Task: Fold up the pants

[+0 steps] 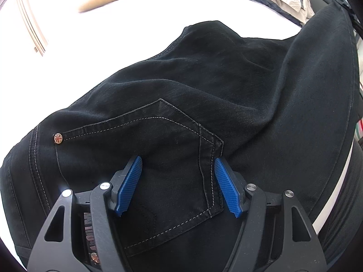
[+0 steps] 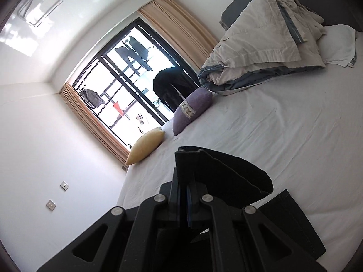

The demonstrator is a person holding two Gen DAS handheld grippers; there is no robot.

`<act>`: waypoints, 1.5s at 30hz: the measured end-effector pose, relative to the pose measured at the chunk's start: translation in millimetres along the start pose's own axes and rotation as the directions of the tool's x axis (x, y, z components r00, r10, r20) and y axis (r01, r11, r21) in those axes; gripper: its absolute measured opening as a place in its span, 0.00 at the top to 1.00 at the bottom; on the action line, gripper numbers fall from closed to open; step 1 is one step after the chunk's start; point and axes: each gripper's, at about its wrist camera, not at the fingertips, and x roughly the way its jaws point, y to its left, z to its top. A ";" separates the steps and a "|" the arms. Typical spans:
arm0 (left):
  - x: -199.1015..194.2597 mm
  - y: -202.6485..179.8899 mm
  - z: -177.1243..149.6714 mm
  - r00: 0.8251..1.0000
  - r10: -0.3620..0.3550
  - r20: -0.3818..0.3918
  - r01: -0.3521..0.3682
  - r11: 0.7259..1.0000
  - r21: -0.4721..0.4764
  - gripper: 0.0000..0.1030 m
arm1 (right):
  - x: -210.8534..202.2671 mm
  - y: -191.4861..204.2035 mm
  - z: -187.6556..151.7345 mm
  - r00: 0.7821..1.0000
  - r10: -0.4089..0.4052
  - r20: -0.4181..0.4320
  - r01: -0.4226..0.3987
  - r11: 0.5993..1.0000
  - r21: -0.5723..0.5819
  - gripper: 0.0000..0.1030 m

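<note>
The left tool (image 1: 178, 165) hangs spread over the black denim pants (image 1: 181, 90) on the white-sheeted bed (image 2: 283, 136); the right tool (image 2: 185, 156) pinches a black pant hem.

The right gripper (image 2: 185, 195) is clamping a fold of the black pants (image 2: 217, 170) between its closed jaws, the cloth rising ahead of them over the white bed (image 2: 283, 136).

Item: black denim pants (image 1: 204, 95) with pale stitching and a copper rivet.
Pose: lay rumpled on the bed, back pocket up.
Place: directly under the left hand-held gripper (image 1: 178, 165); a hem end (image 2: 217, 170) was pinched in the right hand-held gripper (image 2: 185, 195).
</note>
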 end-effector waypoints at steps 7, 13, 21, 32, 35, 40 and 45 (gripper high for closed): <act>-1.3 -1.3 -2.8 1.000 0.004 0.001 -0.004 1.000 0.009 0.36 | -18.9 -135.7 -88.7 0.970 -0.204 -0.133 0.238 0.913 0.333 0.95; -0.4 -5.2 -0.6 1.000 0.013 -0.009 -0.013 1.000 0.015 0.35 | -34.2 -183.4 -135.0 0.950 -0.245 -0.195 0.310 0.821 0.479 0.95; -0.2 -8.5 0.9 1.000 0.024 -0.013 -0.024 1.000 0.012 0.35 | -22.8 -180.5 -119.9 0.935 -0.283 -0.214 0.347 0.854 0.388 0.92; -10.8 -18.7 -5.1 0.999 0.050 0.008 -0.051 0.998 0.023 0.32 | -66.4 -174.5 -105.6 0.848 -0.487 -0.210 0.530 0.779 0.336 0.55; -15.8 -19.7 -6.2 0.998 0.055 0.018 -0.056 0.998 0.012 0.32 | -76.3 -155.1 -90.1 0.859 -0.489 -0.153 0.512 0.803 0.307 0.51; -29.9 -18.6 -8.2 0.998 0.039 0.050 -0.037 0.999 -0.034 0.32 | -32.5 -94.9 -73.6 0.932 -0.308 -0.191 0.336 0.933 0.132 0.51; -41.2 -16.0 -8.0 0.996 0.034 0.085 -0.029 0.998 -0.057 0.32 | 47.9 -64.8 -88.0 0.907 -0.205 -0.368 0.223 0.975 0.005 0.51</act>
